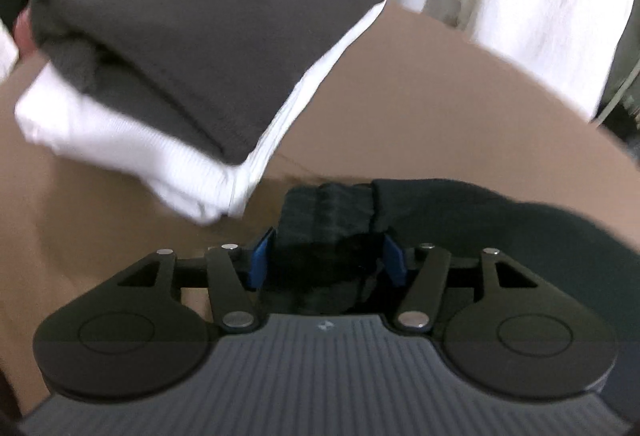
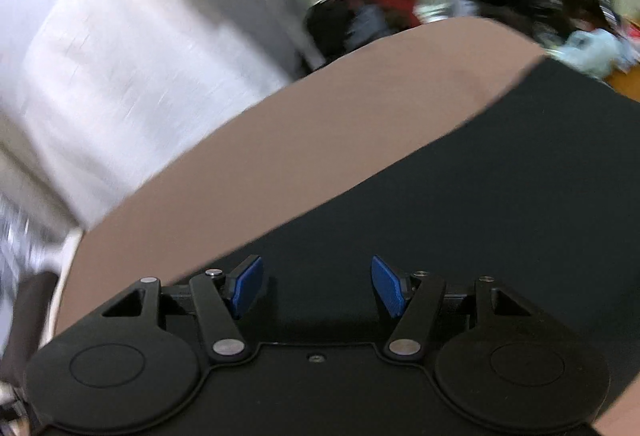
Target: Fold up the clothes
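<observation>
Between left hand-held gripper (image 1: 326,256) pads: black garment (image 1: 460,204).

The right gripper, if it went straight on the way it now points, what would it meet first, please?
Most likely the black cloth spread beneath and ahead of the open right gripper. Beyond it lies the brown table. Depth is unclear in this blurred view.

A plain brown table (image 1: 440,108) carries the laundry. A folded stack lies on it, a dark grey garment (image 1: 224,48) on top of a white one (image 1: 132,152). A black garment (image 2: 500,204) lies spread flat over the table's near part.
</observation>
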The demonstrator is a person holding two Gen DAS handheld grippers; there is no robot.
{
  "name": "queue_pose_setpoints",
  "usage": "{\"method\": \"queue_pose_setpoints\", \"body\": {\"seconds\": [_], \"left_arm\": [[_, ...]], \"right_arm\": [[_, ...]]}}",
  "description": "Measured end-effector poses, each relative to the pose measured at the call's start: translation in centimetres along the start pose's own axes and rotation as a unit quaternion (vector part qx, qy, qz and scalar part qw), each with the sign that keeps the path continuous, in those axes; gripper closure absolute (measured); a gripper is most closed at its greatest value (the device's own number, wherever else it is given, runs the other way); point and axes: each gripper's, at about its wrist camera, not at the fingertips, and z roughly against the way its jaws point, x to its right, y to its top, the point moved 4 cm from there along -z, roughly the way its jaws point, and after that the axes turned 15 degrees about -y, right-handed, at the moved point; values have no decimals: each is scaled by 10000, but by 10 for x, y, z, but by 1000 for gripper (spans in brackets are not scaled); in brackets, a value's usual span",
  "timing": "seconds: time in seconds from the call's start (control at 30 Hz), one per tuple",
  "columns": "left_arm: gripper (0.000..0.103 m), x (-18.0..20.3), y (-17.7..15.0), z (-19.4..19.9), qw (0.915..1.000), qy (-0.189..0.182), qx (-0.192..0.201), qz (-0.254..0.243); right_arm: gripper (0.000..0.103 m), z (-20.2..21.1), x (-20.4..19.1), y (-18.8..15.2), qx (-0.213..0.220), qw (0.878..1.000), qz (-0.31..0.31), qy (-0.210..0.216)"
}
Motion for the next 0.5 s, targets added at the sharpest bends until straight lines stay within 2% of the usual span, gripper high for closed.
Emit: {"method": "queue_pose_setpoints", "body": {"seconds": [0.1,0.2,0.27,0.43,0.47,0.5], "left_arm": [[40,7,-3,34,9996,-59,195,-177],[34,12,-10,57,9991,-113,314,-264],[33,7,-18,62,9995,-200,244,-25],[31,-20,-45,62,9945,-534,-167,886],[23,-23,-52,61,9922,-622,-191,1063],[19,-26,-59,60,9897,-705,-190,1231]], "right_arm": [[37,17,-44,-19,-142,9944,871,587],[37,36,-96,-50,-256,9774,1759,1141],[37,51,-125,-72,-175,9648,2245,1356],[37,91,-191,-130,-59,9208,3269,2126],[37,100,-203,-142,-83,9115,3417,2288],[37,107,-213,-153,-124,9029,3547,2425]]}}
